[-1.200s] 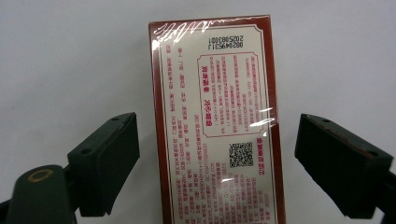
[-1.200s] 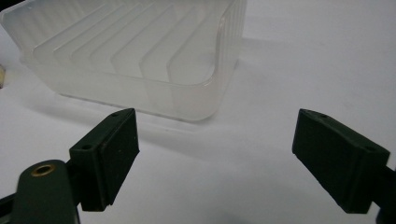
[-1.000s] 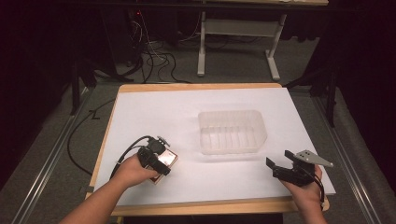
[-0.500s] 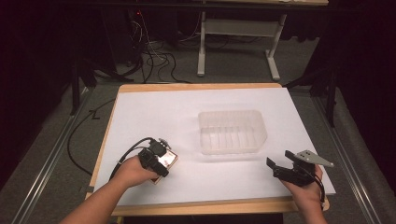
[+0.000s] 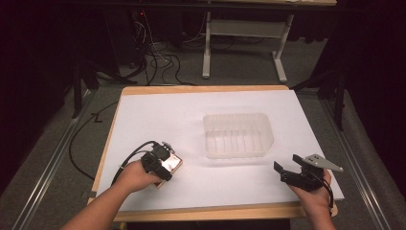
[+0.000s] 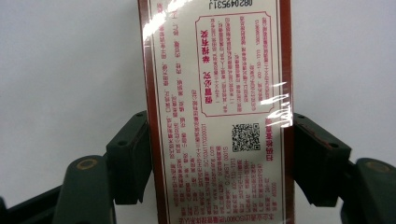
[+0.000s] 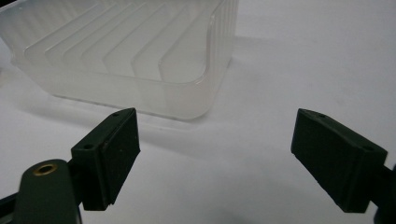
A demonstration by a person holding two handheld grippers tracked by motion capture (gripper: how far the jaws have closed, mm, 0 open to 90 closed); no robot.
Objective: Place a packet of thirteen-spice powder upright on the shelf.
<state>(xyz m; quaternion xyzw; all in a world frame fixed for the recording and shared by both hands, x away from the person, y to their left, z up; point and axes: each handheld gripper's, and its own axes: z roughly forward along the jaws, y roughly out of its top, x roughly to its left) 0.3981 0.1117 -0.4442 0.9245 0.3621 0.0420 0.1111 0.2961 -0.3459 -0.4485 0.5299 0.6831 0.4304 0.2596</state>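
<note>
Nothing has shifted since the earlier frames: the left gripper (image 5: 165, 165) stays at the near left of the white table (image 5: 158, 115), its jaws pinching the long sides of a shiny wrapped box (image 6: 217, 112) printed in red. At the near right, the right gripper (image 5: 286, 171) keeps its jaws spread and empty, aimed at the clear ribbed plastic tray (image 5: 238, 134) mid-table.

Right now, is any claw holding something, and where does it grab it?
The left claw grips a shiny printed box by its two long sides. The right claw is open, holding nothing.
</note>
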